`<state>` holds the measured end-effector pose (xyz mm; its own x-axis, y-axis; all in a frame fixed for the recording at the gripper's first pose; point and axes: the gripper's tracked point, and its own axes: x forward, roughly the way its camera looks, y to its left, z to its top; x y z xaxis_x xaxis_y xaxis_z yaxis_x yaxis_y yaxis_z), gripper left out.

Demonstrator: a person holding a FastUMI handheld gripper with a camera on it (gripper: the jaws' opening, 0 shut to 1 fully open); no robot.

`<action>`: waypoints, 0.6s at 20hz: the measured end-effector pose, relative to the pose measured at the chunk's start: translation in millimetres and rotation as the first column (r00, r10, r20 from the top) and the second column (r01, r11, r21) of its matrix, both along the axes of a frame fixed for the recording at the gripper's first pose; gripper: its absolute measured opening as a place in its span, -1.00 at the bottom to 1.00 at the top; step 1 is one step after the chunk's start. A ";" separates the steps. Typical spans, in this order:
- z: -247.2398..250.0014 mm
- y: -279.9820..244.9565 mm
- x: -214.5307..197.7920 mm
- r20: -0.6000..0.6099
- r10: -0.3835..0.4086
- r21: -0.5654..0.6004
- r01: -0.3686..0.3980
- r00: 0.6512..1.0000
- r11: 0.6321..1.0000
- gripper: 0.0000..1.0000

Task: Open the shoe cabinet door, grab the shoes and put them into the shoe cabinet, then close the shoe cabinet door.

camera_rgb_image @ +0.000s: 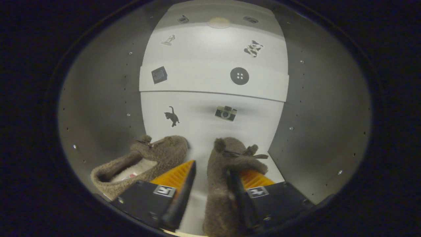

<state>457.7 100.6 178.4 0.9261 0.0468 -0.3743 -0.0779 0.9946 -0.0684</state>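
Gripper view, inside the shoe cabinet (98, 108): tongs (212, 174) spread apart and released, right finger touching the right brown slipper (227, 164) standing between the fingers, left brown slipper (154, 158) just left of the left finger, both on the white sticker-dotted shelf (200, 131).

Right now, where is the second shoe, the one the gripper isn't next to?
In the gripper view, that shoe lies inside the cabinet, left of the open gripper, beside the other shoe.
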 end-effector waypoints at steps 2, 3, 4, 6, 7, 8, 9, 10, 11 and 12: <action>3.4 3.9 -13.7 -0.004 0.015 0.014 -0.015 1.000 1.000 0.75; 5.4 10.0 -21.2 -0.005 0.036 0.024 -0.036 0.999 0.999 0.75; 7.5 14.1 -27.8 -0.009 0.043 0.044 -0.043 0.999 0.998 0.76; 10.3 18.9 -38.0 -0.019 0.060 0.056 -0.059 0.998 0.997 0.77; 10.0 18.0 -40.3 -0.025 0.056 0.056 -0.055 0.998 0.997 0.77; 7.9 20.7 -44.3 -0.040 0.081 0.048 -0.079 0.996 0.996 0.77; 3.8 17.3 -43.0 -0.060 0.073 0.037 -0.070 0.996 0.997 0.78; -4.7 13.6 -43.2 -0.101 0.057 0.014 -0.056 0.993 0.998 0.79; -7.1 9.6 -43.3 -0.117 0.051 -0.014 -0.053 0.992 0.998 0.81; -6.8 10.2 -44.1 -0.113 0.059 -0.033 -0.063 0.992 0.997 0.82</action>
<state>413.6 110.8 171.6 0.8743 0.0859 -0.4777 -0.1473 0.9848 -0.0923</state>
